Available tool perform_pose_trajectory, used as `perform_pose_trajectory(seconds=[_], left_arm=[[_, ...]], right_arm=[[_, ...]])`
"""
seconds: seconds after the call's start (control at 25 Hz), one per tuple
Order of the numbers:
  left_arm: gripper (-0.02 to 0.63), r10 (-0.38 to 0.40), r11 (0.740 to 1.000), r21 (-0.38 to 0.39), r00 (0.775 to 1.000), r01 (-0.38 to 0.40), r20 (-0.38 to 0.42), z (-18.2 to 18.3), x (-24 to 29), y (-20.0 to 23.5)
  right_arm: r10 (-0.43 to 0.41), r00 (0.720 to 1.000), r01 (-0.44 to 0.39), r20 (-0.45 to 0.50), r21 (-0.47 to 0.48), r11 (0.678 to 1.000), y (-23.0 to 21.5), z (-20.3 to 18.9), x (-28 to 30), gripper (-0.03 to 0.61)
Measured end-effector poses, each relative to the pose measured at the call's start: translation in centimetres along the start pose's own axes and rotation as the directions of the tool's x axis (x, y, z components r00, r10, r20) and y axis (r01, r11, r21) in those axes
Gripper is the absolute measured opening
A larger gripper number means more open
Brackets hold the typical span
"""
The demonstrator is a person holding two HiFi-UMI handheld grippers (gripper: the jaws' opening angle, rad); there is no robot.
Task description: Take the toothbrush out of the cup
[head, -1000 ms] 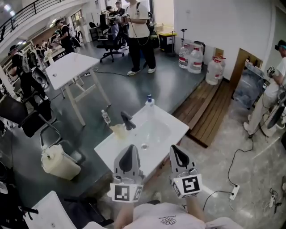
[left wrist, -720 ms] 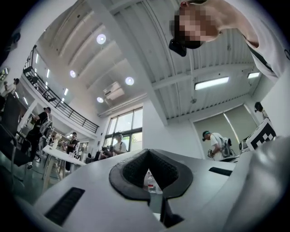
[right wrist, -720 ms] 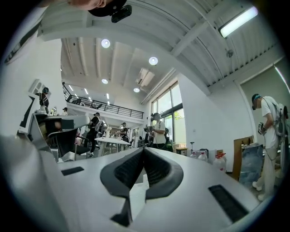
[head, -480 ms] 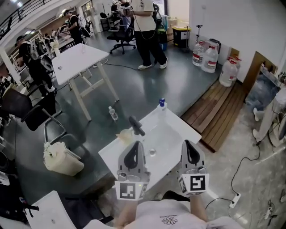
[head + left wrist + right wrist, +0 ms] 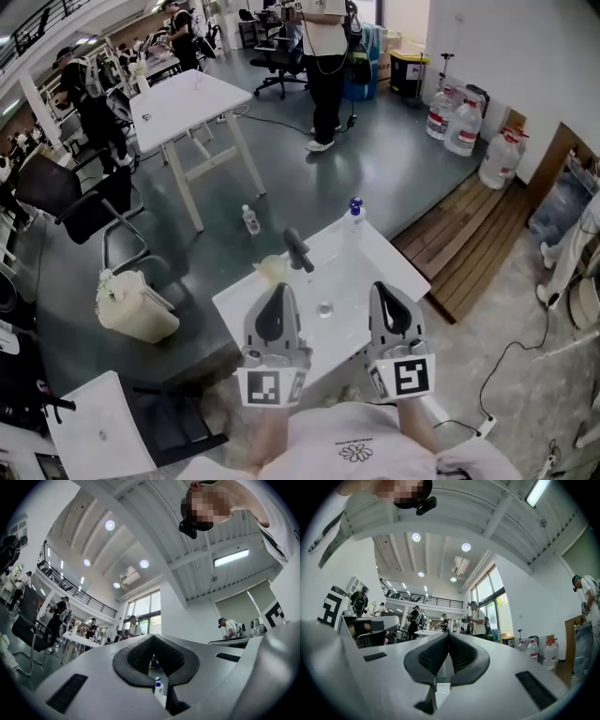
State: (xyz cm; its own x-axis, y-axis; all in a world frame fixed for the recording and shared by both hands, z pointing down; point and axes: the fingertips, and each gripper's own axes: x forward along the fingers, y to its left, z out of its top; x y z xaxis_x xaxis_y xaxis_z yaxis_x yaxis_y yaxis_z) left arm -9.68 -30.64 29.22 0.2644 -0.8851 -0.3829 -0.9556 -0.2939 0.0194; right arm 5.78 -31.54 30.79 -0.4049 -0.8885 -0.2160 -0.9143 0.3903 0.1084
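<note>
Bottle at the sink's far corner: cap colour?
Blue cap on a clear bottle; shows best in the head view.

The grey left gripper (image 5: 277,292) and right gripper (image 5: 382,289) carry black pads (image 5: 140,656) and black-and-white marker cubes (image 5: 267,398), below them a white shirt (image 5: 352,441), perhaps flower-printed.

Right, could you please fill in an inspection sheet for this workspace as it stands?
Surface: white washbasin top with a black tap.
Job's things: pale yellowish cup beside the tap; the toothbrush is too small to make out.
Clutter: clear bottle with blue cap at the basin's far corner.
Grippers: left tool and right tool are both shut and empty, over the basin's near edge, short of the cup.
Cables: white power strip with its lead on the floor to the right.
Surroundings: white trestle table, large water jugs, people standing beyond.
</note>
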Motion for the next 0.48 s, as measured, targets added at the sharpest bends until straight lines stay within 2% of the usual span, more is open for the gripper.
perform_pose_trajectory(seconds=[0.36, 0.48], left_arm=[[0.017, 0.055, 0.998, -0.031, 0.997, -0.057, -0.059, -1.4, -0.7, 0.6], [0.017, 0.062, 0.998, -0.012, 0.996, -0.063, -0.069, -1.8, -0.7, 0.5]], right_arm=[[0.063, 0.998, -0.063, -0.010, 0.011, 0.998, 0.6, -0.4, -0.1, 0.012], [0.074, 0.997, -0.074, -0.016, 0.021, 0.997, 0.7, -0.9, 0.0, 0.012]])
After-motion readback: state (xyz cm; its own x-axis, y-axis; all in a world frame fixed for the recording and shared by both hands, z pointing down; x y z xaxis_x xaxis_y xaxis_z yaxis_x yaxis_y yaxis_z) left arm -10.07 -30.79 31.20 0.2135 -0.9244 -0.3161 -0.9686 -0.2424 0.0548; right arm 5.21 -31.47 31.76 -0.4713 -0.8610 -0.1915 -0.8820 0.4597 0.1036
